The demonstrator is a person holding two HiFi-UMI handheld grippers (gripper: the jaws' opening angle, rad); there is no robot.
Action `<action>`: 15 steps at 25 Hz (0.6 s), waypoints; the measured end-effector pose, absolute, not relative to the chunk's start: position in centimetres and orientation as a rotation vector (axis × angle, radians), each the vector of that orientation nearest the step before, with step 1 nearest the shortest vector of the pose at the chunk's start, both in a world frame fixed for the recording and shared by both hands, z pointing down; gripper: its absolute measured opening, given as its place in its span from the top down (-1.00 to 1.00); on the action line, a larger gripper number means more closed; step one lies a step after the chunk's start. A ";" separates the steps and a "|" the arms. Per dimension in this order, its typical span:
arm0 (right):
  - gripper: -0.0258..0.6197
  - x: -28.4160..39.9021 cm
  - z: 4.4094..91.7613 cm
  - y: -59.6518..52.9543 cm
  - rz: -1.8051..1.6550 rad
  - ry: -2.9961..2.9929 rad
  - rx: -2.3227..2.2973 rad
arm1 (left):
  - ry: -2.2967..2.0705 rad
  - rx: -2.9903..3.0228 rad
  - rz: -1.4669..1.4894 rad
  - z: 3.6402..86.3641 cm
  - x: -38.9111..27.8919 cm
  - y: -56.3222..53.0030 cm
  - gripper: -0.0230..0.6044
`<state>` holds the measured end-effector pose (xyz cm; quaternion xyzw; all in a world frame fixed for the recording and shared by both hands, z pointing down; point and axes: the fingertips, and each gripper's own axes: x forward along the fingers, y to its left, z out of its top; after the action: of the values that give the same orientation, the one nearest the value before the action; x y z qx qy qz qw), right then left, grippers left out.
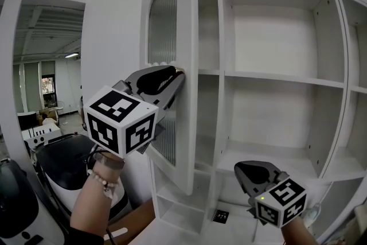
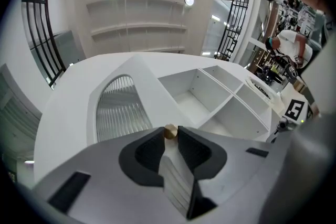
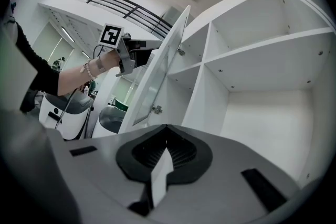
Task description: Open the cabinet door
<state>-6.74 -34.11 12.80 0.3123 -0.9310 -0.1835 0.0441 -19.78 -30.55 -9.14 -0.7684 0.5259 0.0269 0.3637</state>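
Overhead, the head view shows the cabinet door [image 1: 184, 20] standing out from the white shelves [image 1: 281, 78]. The left gripper [image 1: 178, 77] is at its free edge and the right gripper [image 1: 245, 169] sits lower, before an open compartment. Only the left gripper view clearly shows the small tan knob [image 2: 170, 131] pinched between its 2 jaws. The right gripper view shows its jaws closed together on nothing, plus the door's inner hinge [image 3: 156, 109].

From head height we look forward at the cabinet [image 1: 275, 26], the camera on our left tongs [image 2: 169, 138] sits close against the door [image 2: 68, 107] at its knob [image 2: 169, 131], and the one on our right tongs [image 3: 165, 128] faces that same door and the shelves [image 3: 273, 44] from low on the right.
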 end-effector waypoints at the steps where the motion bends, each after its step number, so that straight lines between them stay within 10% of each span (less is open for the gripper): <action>1: 0.92 -6.8 12.8 -34.0 -0.557 -2.847 0.950 | 1.346 -1.981 0.071 -9.1 -20.0 -30.3 0.68; 15: 0.92 -8.7 13.1 -33.4 -0.555 -2.874 0.879 | 1.339 -1.979 0.092 -9.2 -22.8 -27.1 0.66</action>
<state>-8.73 -33.42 13.10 0.2875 -0.9395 -0.1814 0.0428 -22.75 -27.07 -9.19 -0.7700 0.5209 0.0356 0.3667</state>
